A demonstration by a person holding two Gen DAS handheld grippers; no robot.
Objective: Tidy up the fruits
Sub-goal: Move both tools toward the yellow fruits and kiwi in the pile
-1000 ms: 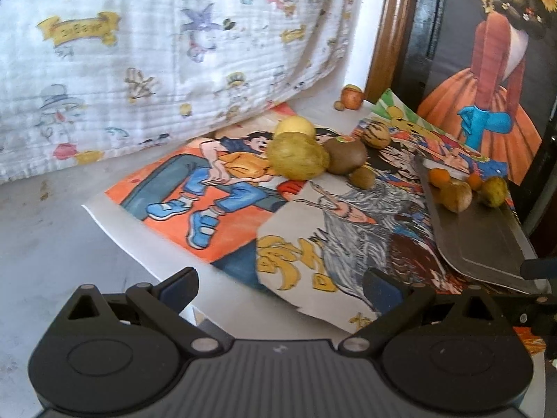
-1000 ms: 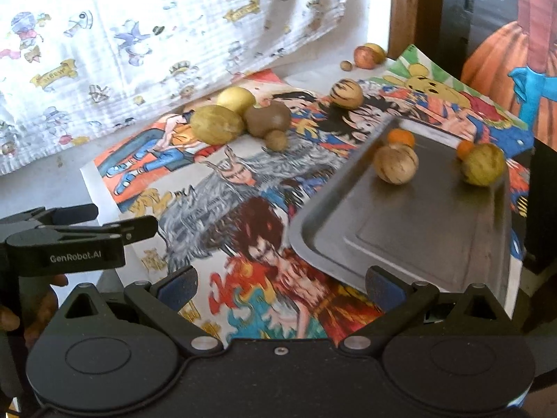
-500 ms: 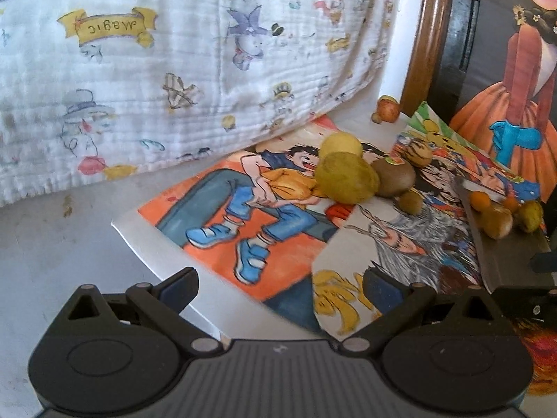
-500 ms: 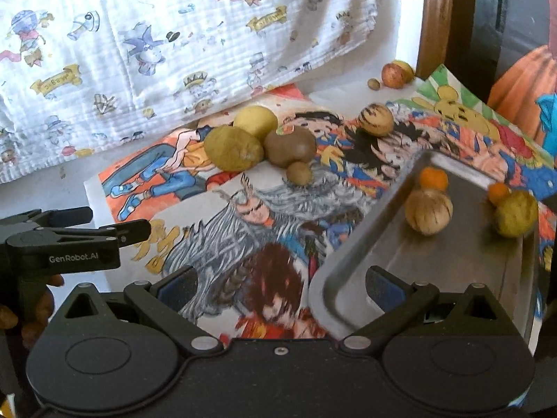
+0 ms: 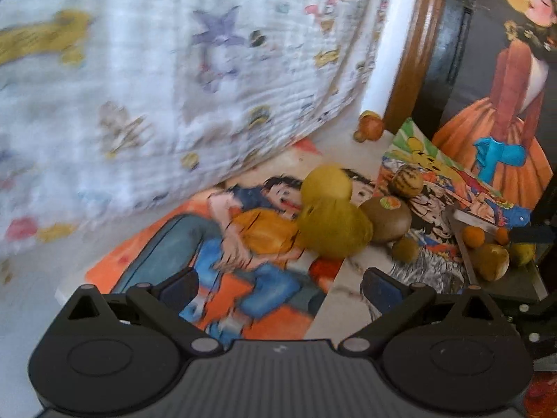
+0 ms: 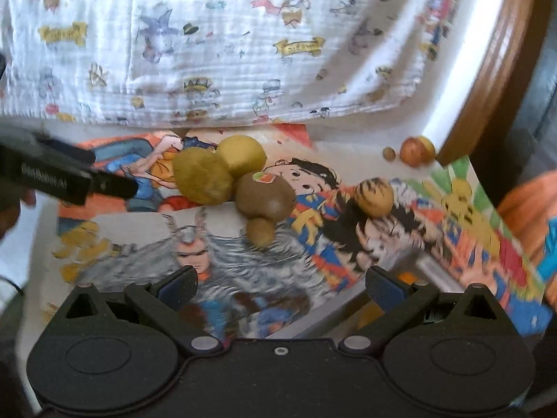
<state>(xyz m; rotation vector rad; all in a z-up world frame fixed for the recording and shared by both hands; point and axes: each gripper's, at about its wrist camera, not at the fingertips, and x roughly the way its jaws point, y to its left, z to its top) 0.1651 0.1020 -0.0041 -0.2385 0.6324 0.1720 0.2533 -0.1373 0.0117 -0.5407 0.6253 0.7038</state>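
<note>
A cluster of fruit lies on cartoon posters: a yellow-green fruit [image 5: 332, 231] [image 6: 202, 181], a round yellow one [image 5: 325, 183] [image 6: 241, 155], a brown kiwi with a sticker [image 5: 386, 217] [image 6: 266, 198], a small brown fruit [image 5: 405, 249] [image 6: 260, 230] and a striped fruit [image 5: 407, 181] [image 6: 374, 196]. A metal tray [image 5: 511, 284] [image 6: 431, 268] at the right holds several fruits, among them an orange one [image 5: 472, 236] and a tan one [image 5: 491, 261]. My left gripper [image 5: 280, 287] is open, short of the cluster. My right gripper [image 6: 282, 285] is open and empty over the posters.
A white cartoon-print cloth [image 5: 156, 80] [image 6: 226, 41] hangs behind the posters. A reddish fruit [image 5: 370, 127] [image 6: 416, 149] sits by a wooden frame [image 5: 407, 48]. The left gripper's arm [image 6: 62, 177] shows at the left of the right wrist view. A painted figure in orange [image 5: 501, 104] stands at the right.
Both grippers have moved forward towards the fruit cluster, which looks larger. The tray has slid to the lower right in the right wrist view. Both stay open.
</note>
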